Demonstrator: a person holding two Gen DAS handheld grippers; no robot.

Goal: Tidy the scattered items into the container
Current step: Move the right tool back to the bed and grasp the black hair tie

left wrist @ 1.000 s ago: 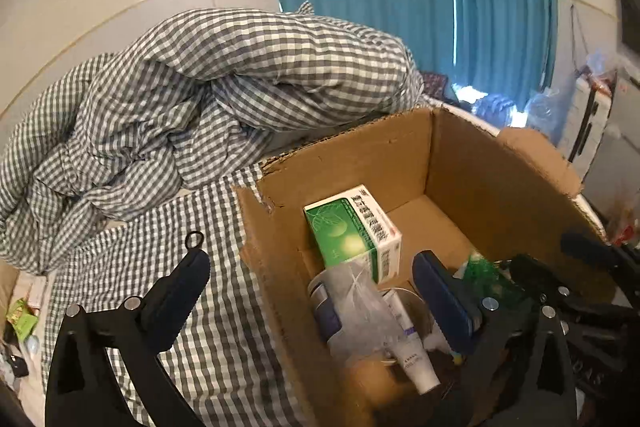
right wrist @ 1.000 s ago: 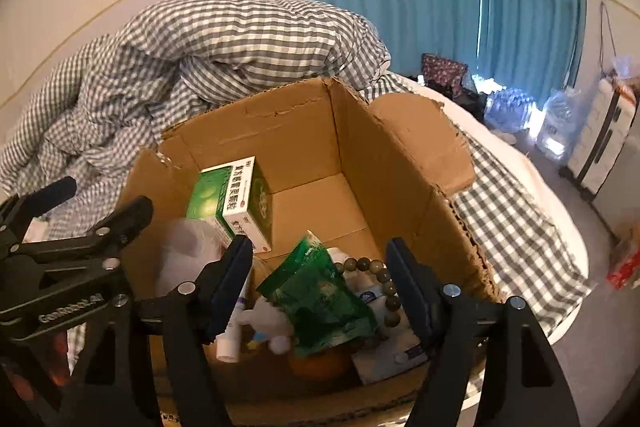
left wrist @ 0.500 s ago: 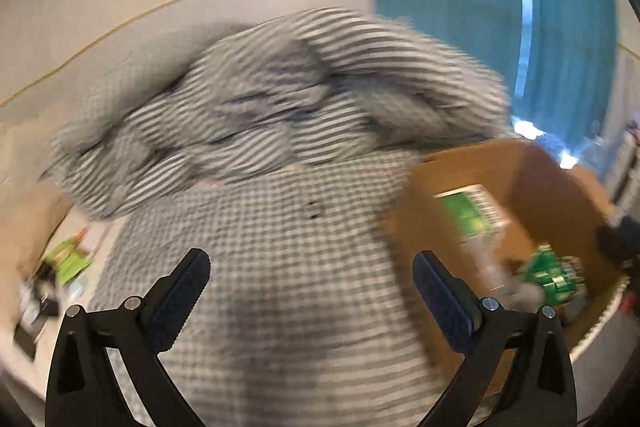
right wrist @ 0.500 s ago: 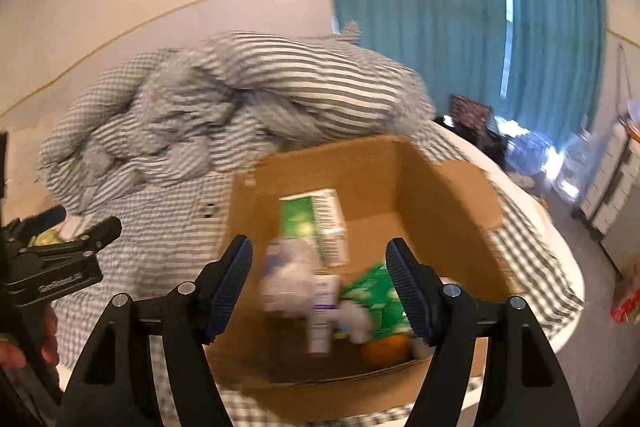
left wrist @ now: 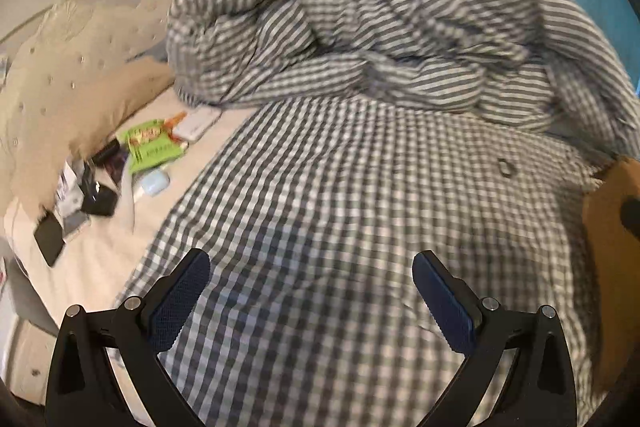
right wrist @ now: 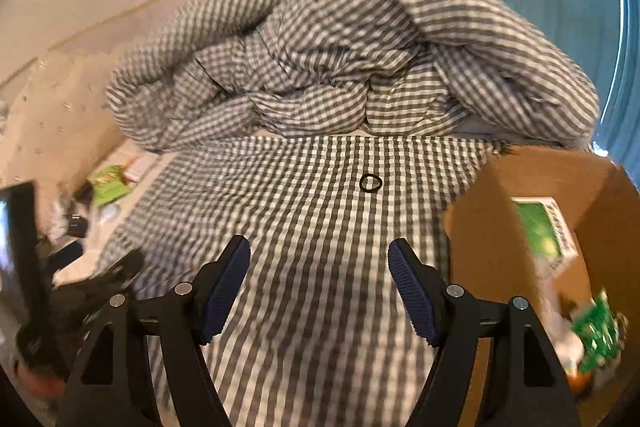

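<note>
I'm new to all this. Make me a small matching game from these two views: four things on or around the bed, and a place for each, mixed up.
Things:
1. black hair tie
2. green and white box
3. checked duvet
4. green snack packet

Places:
A. inside the cardboard box
B. bunched up at the far side of the bed
C. alone on the checked sheet
D. among clutter beside the beige pillow

Pairs: 1-C, 2-A, 3-B, 4-D

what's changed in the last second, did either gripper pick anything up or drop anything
Both grippers swung left off the box to over the checked sheet. The left gripper and the right gripper are open and empty; nothing was picked up or dropped. The green carton stays in the box, the hair tie on the sheet.
</note>
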